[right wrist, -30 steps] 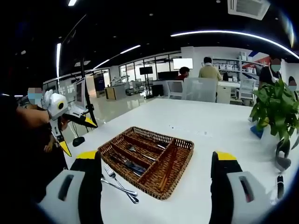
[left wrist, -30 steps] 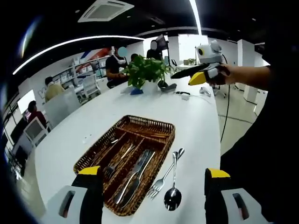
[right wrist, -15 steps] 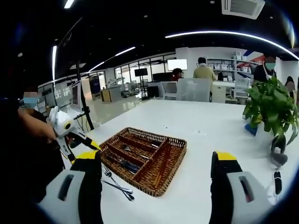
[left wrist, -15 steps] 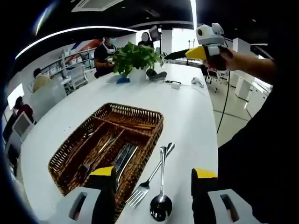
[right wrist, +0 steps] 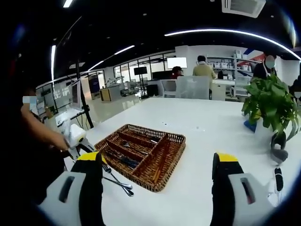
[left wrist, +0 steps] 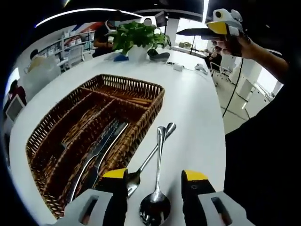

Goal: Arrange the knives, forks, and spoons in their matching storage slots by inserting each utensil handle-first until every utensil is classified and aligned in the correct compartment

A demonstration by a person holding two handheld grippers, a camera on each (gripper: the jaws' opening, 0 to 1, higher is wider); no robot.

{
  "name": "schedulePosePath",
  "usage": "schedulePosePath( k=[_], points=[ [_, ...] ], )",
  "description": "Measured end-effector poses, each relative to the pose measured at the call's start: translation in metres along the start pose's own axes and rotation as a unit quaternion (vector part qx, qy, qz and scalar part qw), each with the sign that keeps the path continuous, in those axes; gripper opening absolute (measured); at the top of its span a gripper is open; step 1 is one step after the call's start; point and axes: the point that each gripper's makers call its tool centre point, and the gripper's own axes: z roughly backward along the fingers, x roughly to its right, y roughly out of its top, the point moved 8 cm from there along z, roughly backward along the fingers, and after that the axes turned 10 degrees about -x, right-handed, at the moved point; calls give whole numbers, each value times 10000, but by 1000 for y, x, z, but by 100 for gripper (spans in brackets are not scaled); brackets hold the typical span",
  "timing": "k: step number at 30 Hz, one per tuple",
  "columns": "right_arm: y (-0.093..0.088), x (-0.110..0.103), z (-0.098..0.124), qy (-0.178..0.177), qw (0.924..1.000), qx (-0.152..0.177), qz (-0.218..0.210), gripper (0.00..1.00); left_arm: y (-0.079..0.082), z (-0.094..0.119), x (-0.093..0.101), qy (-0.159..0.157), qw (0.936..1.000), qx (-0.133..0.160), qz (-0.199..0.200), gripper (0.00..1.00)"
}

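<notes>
The left gripper [left wrist: 154, 181] hangs with jaws spread, empty, over a steel spoon [left wrist: 155, 197] beside the brown wicker tray [left wrist: 141, 101]. The right gripper [right wrist: 157, 181], jaws wide and empty, hovers above the white desk [right wrist: 207, 136].

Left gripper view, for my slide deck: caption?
Open left gripper poised over a spoon beside the wicker tray on a white table.

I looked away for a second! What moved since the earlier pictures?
The left gripper came down close over the spoon and fork lying on the table beside the wicker tray, its fingers open either side of the spoon. Nothing was grabbed. The right gripper stayed raised and open; the cutlery kept its place.
</notes>
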Motion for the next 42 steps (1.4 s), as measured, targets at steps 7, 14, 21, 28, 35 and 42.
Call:
schedulePosePath(
  k=[7, 14, 21, 28, 35, 42],
  points=[
    [-3, 3, 6, -82, 10000, 15, -47, 97, -9, -16, 5, -264, 9984, -489, -87, 26],
    [-5, 2, 7, -104, 9999, 41, -101, 96, -6, -23, 9, -329, 9979, -524, -180, 19],
    [-6, 0, 7, -109, 9999, 50, -109, 96, -13, -26, 13, -212, 9951, -750, -602, 11],
    [-4, -1, 6, -104, 9999, 87, -96, 96, -13, -27, 8, -75, 9950, -776, -625, 3],
    [-4, -4, 4, -87, 9999, 84, -84, 96, -13, -27, 11, 91, 9931, -810, -839, 1],
    [-3, -6, 4, -83, 9999, 90, -56, 95, -12, -25, 14, 37, 9911, -804, -1065, 0]
  ],
)
